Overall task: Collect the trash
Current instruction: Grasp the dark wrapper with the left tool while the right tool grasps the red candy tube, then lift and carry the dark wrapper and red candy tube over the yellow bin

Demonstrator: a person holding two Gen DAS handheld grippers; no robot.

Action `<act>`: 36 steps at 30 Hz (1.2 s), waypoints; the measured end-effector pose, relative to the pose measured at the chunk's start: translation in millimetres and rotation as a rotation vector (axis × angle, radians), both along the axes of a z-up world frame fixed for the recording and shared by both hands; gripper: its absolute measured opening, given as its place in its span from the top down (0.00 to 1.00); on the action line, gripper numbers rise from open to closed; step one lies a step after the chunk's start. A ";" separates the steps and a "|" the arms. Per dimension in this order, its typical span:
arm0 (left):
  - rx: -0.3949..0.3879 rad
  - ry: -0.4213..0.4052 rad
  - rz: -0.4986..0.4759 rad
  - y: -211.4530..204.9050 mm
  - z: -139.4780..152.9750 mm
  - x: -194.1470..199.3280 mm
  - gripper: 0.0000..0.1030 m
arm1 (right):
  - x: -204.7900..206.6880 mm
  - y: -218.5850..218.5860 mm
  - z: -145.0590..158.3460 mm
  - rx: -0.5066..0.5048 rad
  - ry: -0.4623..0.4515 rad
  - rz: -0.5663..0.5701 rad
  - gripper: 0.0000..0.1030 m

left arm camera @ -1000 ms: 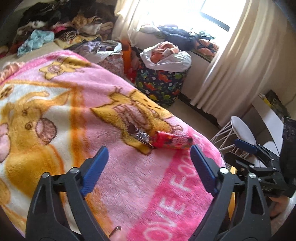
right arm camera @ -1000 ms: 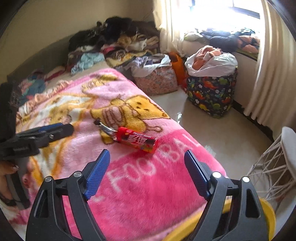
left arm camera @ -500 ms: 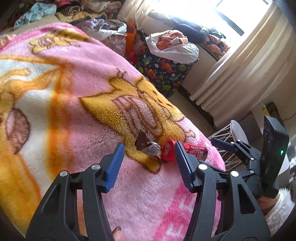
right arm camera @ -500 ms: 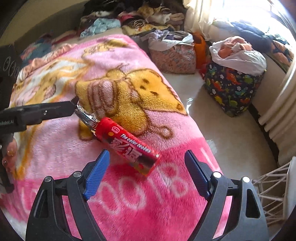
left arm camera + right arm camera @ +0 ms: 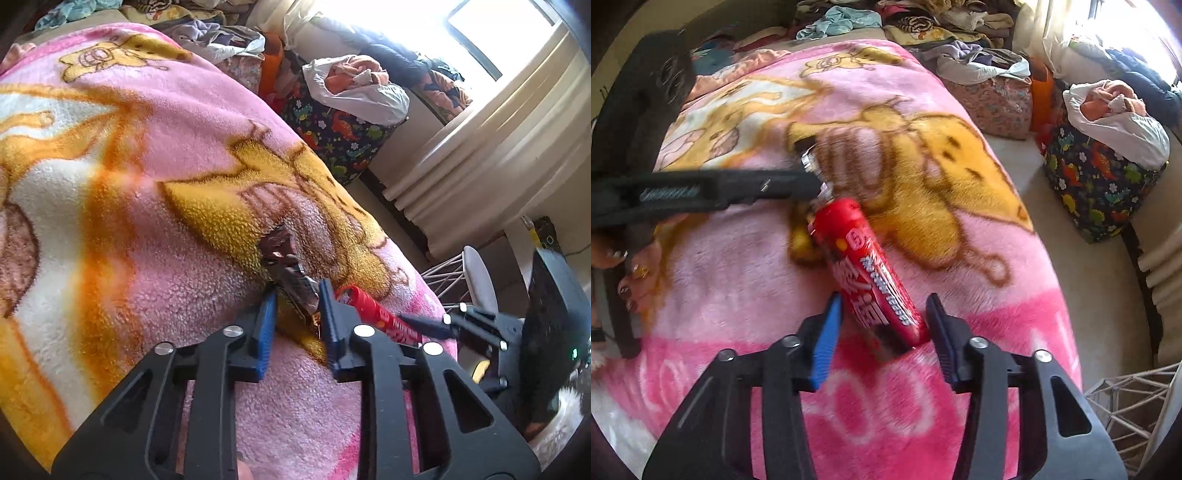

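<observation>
With the left gripper (image 5: 295, 306) apparently clamped on the foil wrapper (image 5: 284, 258), the closing right gripper (image 5: 882, 328) should centre on the red tube (image 5: 868, 273) at mid-frame, not yet pinched.

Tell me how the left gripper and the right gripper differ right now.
The left gripper is shut on the wrapper's silver torn end; the right gripper straddles its red body, jaws closing, pads not yet pressing. The left one's jaws stand narrow, the right's wider. Both work the same wrapper on the pink blanket.

Both wrist views look down, close, sharing the red wrapper (image 5: 871, 273).
</observation>
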State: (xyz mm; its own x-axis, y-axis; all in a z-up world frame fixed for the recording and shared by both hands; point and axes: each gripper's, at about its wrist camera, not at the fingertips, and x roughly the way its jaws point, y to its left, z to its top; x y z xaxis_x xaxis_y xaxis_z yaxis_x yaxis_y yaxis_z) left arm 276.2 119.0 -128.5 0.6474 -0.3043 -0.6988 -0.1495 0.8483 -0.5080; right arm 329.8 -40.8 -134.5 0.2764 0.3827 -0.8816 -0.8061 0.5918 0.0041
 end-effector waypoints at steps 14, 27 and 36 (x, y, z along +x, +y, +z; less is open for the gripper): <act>-0.001 0.018 0.026 -5.4 -5.2 8.7 0.87 | -88.9 -55.8 24.7 0.161 0.027 -0.251 0.69; 0.072 -0.086 -0.095 -67.4 41.7 -19.0 0.89 | -132.3 -134.1 66.3 0.388 -0.019 -0.454 0.69; 0.101 -0.130 -0.210 -121.2 62.5 -37.5 0.89 | -153.7 -185.8 85.0 0.455 -0.055 -0.548 0.69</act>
